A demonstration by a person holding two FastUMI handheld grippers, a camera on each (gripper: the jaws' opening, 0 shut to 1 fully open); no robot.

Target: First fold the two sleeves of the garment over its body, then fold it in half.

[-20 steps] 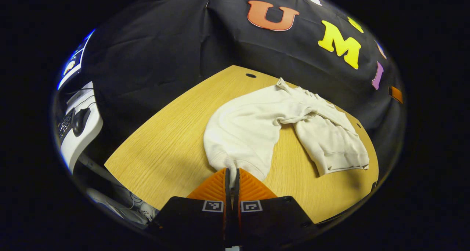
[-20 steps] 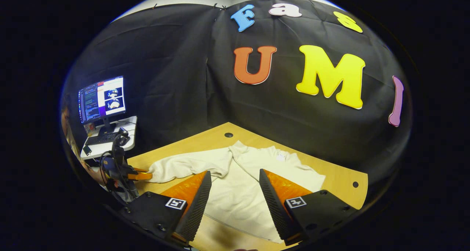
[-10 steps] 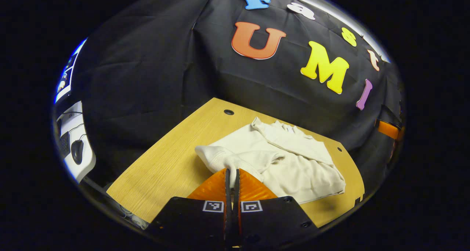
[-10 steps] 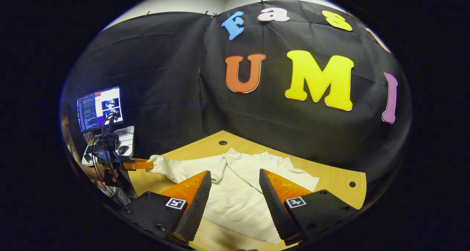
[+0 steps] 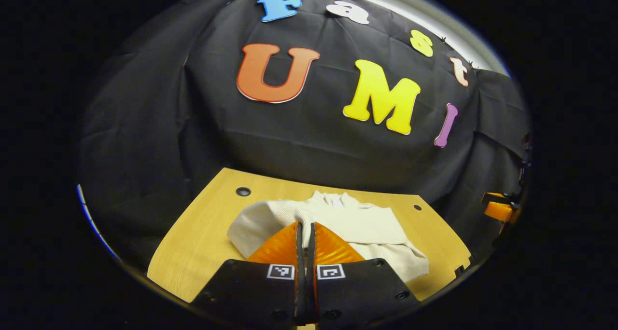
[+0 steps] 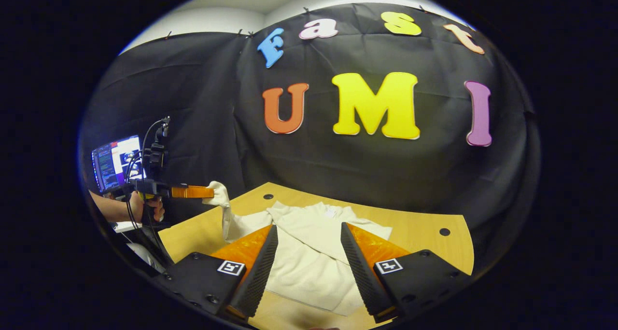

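Observation:
A cream sweatshirt (image 6: 309, 262) lies on the wooden table (image 6: 415, 228), collar toward the booth wall. One sleeve (image 6: 338, 226) lies slantwise over its body. My left gripper (image 6: 210, 192) is shut on the cuff (image 6: 218, 191) of the other sleeve and holds it raised above the table's left side, so the sleeve hangs down to the shoulder. In the left gripper view the same cuff (image 5: 289, 213) sits pinched at my left gripper (image 5: 304, 227), with the sweatshirt (image 5: 367, 224) beyond. My right gripper (image 6: 309, 253) hovers open over the sweatshirt's near hem, nothing between its fingers.
A hand (image 6: 145, 207) holds the left gripper, with cables rising behind it. A lit monitor (image 6: 113, 162) stands on a side desk to the left. The table has small round holes (image 6: 268, 196) near its far corners. Black cloth walls close the back.
My left gripper has lifted the cuff off the table and carried it up and in toward the sweatshirt's body. My right gripper stays open over the hem, shifted slightly.

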